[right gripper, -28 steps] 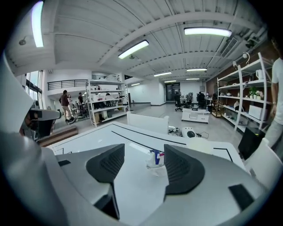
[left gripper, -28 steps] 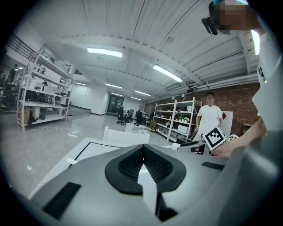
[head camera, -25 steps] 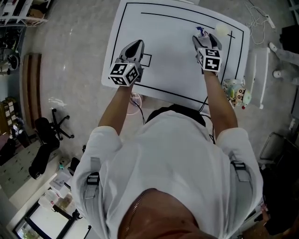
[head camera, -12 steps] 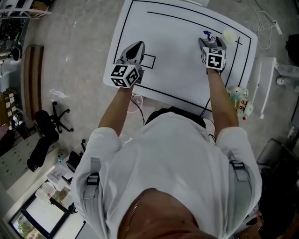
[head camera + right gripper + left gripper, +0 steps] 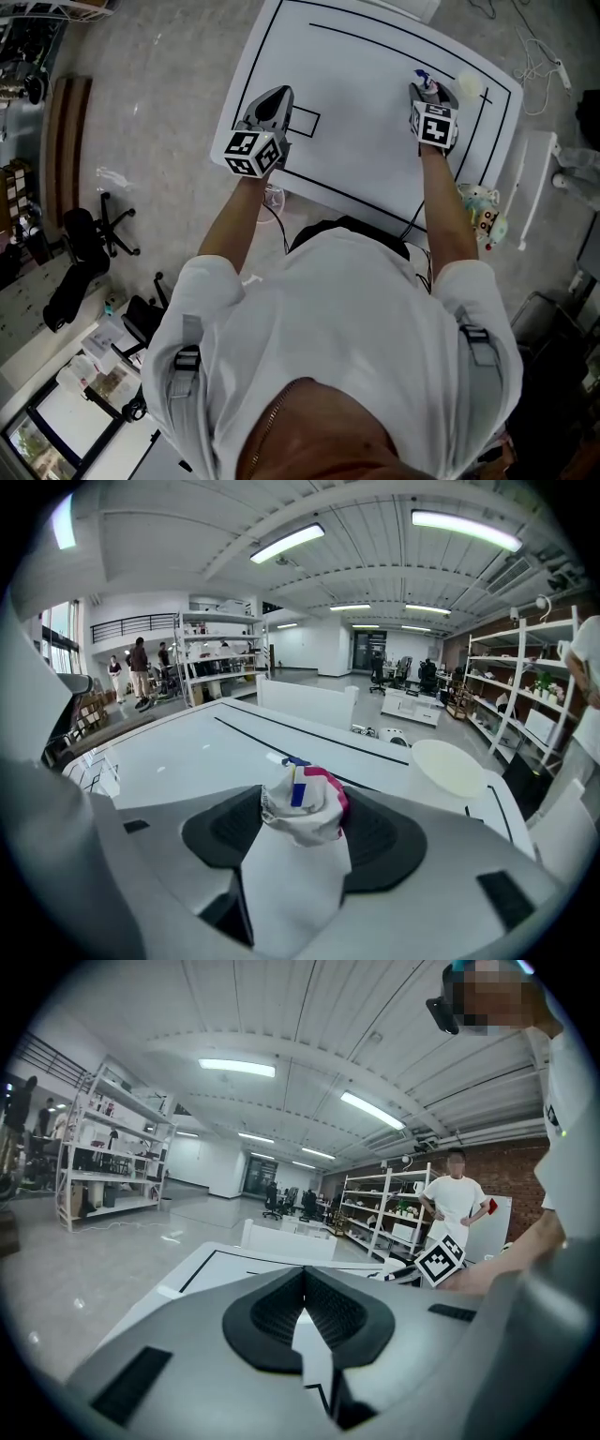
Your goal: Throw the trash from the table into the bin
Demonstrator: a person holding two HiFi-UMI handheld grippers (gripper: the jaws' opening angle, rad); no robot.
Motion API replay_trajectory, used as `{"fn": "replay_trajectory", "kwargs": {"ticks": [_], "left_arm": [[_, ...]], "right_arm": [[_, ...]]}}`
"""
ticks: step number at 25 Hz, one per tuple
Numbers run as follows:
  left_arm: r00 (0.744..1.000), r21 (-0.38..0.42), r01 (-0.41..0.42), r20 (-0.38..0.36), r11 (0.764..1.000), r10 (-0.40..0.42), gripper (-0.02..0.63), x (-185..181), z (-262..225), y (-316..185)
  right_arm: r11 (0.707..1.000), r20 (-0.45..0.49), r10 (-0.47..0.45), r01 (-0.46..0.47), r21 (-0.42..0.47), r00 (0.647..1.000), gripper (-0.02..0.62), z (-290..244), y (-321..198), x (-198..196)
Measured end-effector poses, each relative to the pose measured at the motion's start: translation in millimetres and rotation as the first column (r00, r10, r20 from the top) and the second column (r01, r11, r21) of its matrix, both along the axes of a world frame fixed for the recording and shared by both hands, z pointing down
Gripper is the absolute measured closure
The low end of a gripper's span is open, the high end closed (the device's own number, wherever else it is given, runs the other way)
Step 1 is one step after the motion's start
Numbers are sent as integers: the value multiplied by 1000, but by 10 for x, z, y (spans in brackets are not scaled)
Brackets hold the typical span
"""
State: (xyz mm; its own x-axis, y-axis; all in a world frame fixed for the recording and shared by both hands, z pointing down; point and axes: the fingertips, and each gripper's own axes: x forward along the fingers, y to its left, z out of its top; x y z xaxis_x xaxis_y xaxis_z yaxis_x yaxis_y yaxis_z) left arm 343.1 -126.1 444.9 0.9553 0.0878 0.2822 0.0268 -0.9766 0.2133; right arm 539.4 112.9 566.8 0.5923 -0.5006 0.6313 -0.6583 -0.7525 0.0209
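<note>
Right gripper [image 5: 432,88] fingers just closing on crumpled wrapper [image 5: 304,803], lying on bench [image 5: 356,103]. Left gripper [image 5: 272,96] fingers shut, empty. Binning not yet begun.

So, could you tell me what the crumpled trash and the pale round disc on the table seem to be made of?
Crumpled trash: probably thin printed paper or plastic film, white with blue, yellow and pink print, finely creased like a wrapper.
Pale round disc: smooth, matte, cream; paper or plastic, the look leaves it open.
</note>
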Motion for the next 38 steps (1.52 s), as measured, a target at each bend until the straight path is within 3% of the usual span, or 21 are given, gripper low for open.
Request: {"fn": "replay_trajectory", "kwargs": {"ticks": [9,16,20,25,30,33,38], "left_arm": [[989,20,139,-52,990,-138,597,-517,-181,-319],[957,38,276,-101,960,-271,597,-1304,-402,-672],[923,43,371,-124,928,-363,597,-1963,-497,-872],[871,50,481,-141,875,-471,597,-2869,-575,-1039],[798,52,595,-158,802,-581,597,-3818,-651,-1173],[755,42,650,-150,759,-638,597,-4364,-606,-1212],[712,22,698,-131,716,-690,597,-5016,-486,-1242]], "right_arm": [[983,-105,-114,127,129,988,330,-649,-473,-349],[913,-192,-286,328,242,939,331,-1276,-1231,-1096],[848,-231,-403,457,269,885,334,-1540,-1708,-1708],[746,-266,-546,606,276,794,336,-1744,-2207,-2605],[637,-277,-667,722,269,692,337,-1807,-2632,-3553],[576,-269,-726,773,266,633,337,-1786,-2829,-4120],[507,-233,-795,824,254,561,337,-1635,-3031,-4855]]}}
